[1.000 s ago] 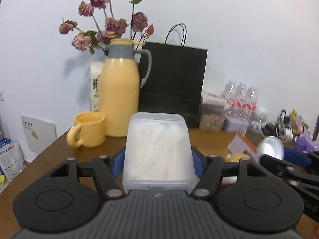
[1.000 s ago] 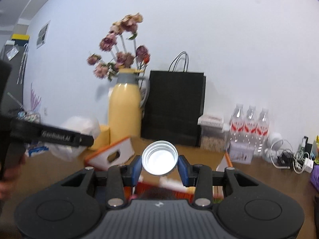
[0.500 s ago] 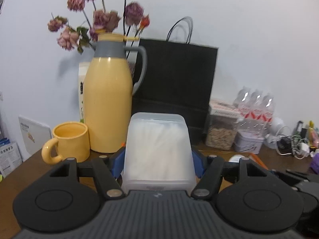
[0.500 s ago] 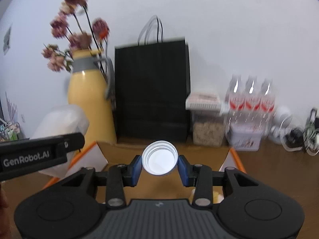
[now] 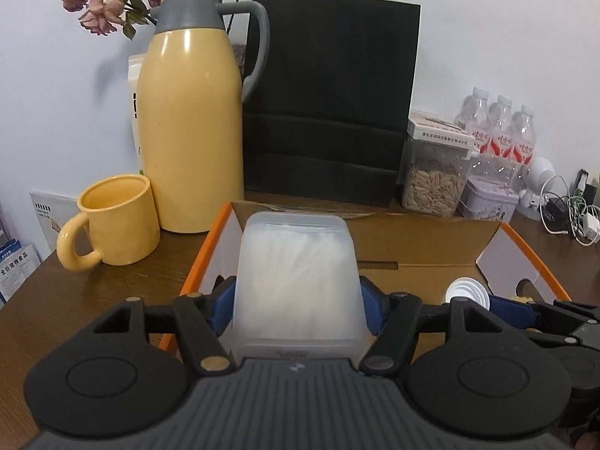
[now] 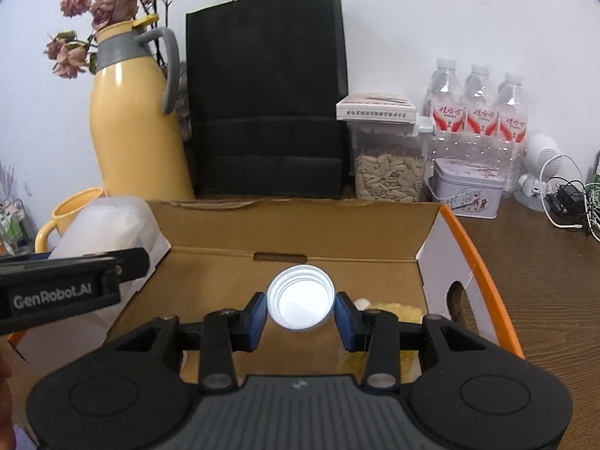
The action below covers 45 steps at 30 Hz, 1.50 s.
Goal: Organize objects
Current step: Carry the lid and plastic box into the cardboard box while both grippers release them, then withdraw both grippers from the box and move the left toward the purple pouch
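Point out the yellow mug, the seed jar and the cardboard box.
yellow mug (image 5: pixel 120 225), left wrist view, on its outer side wall.
seed jar (image 6: pixel 388 180), right wrist view, on the seed-filled clear body.
cardboard box (image 6: pixel 300 225), right wrist view, on its bare inner back wall.

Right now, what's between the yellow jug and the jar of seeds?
The black paper bag stands between the yellow jug and the seed jar, clearest in the right wrist view.

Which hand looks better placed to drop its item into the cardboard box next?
Right, probably: its white cap hangs over the cardboard box interior, while the left's frosted container sits at the box's left wall.
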Available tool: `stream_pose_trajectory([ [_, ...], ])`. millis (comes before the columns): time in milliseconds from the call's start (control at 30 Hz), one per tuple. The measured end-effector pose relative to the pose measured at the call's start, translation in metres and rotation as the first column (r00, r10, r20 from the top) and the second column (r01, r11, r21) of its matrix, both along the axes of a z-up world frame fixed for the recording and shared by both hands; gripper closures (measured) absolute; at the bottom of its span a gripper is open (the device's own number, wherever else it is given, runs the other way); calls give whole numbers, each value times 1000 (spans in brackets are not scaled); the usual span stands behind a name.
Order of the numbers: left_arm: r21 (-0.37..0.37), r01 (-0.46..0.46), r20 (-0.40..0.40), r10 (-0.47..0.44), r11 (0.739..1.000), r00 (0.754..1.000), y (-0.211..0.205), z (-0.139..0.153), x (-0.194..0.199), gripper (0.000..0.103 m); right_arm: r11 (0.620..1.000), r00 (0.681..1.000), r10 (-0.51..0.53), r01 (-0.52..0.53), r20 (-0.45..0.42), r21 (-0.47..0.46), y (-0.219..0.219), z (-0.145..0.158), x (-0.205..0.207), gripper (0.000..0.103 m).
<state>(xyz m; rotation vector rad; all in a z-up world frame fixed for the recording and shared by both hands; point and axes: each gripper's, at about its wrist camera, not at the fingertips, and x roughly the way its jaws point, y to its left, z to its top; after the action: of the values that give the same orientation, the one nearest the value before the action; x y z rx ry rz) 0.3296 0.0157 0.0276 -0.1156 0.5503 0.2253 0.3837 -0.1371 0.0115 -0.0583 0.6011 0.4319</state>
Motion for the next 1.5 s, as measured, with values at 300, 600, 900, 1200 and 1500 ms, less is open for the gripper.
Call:
stream_pose_trajectory([
  [300,3,-4,9,3,1000,1000,-1,5,-2,6,1000,999,20,-20,-35,1,-2,-1,1,59],
  [600,-13,-50,36,50,999,998,5,12,-5,0,1000,1000,11,-11,-17,12,-4,6,-3,11],
  [900,-38,-42,71,44,998,996,6,27,-17,0,1000,1000,13,-14,14,24,-8,19,-14,0],
  [1200,-48,-17,164,24,999,986,3,56,-53,0,999,996,20,-24,92,38,-21,47,-43,0],
  [1500,-32,-25,173,30,999,984,9,68,-91,0,998,986,52,-54,155,13,-30,59,-91,0],
])
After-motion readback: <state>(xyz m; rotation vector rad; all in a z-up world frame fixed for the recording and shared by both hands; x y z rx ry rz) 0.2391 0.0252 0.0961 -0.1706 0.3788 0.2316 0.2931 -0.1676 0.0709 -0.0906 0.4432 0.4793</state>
